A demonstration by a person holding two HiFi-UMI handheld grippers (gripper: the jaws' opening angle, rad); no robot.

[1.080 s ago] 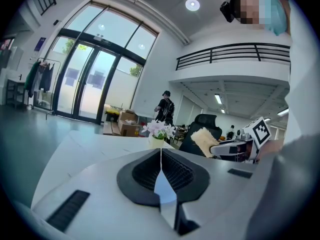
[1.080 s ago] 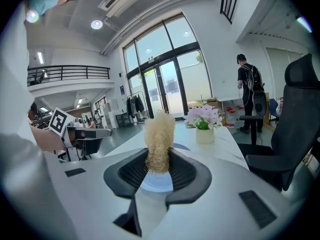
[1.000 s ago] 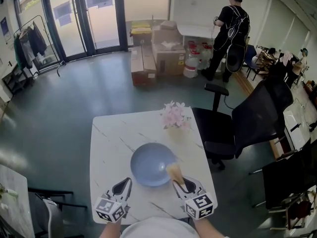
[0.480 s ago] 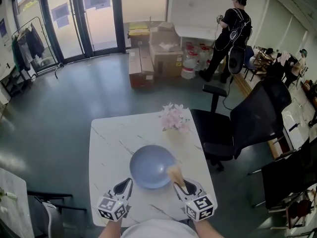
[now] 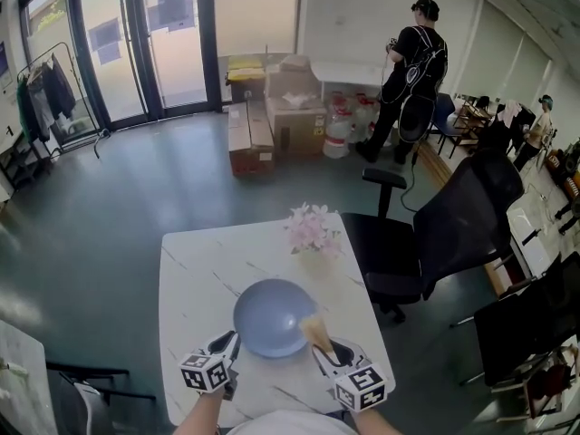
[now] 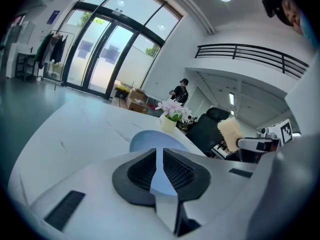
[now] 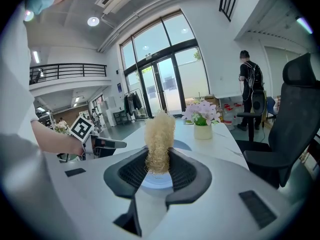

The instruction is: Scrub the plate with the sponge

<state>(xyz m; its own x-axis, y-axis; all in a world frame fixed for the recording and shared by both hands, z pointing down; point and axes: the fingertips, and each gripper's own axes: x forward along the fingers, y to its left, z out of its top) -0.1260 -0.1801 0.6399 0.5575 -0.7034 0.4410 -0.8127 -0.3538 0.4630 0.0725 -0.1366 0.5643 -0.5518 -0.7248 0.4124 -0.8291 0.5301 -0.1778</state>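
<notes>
Right gripper [image 7: 159,168] is clamping the sponge [image 7: 160,134], which is standing upright out of its jaws. In the head view the sponge is overlapping the near right rim of the blue plate [image 5: 270,315]; contact cannot be confirmed. The plate is sitting on the white table [image 5: 195,270]. Left gripper [image 6: 161,156] is pointing at the plate's near left rim, jaws together, holding nothing. A flower pot [image 5: 313,234] is standing beyond the plate.

Plate [image 6: 147,140] partly behind L gripper [image 6: 159,151]
</notes>
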